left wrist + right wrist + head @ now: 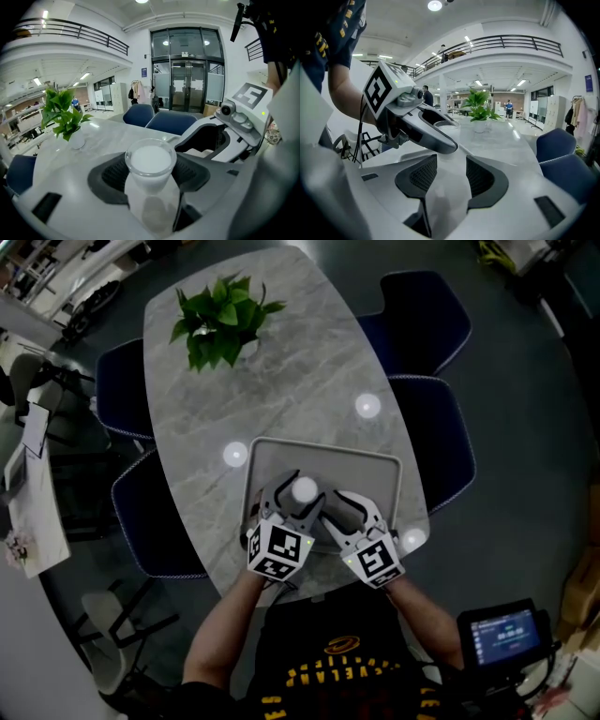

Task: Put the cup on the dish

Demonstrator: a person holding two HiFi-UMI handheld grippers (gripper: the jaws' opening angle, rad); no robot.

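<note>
Left gripper view, cup (pixel 151 161) clenched inside left gripper (pixel 151 174), right gripper (pixel 452 176) released, empty.

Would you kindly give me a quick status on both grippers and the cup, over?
Left gripper shut on cup, over the dish. Right gripper open, empty, close alongside. Plant far off, not in the way.
</note>
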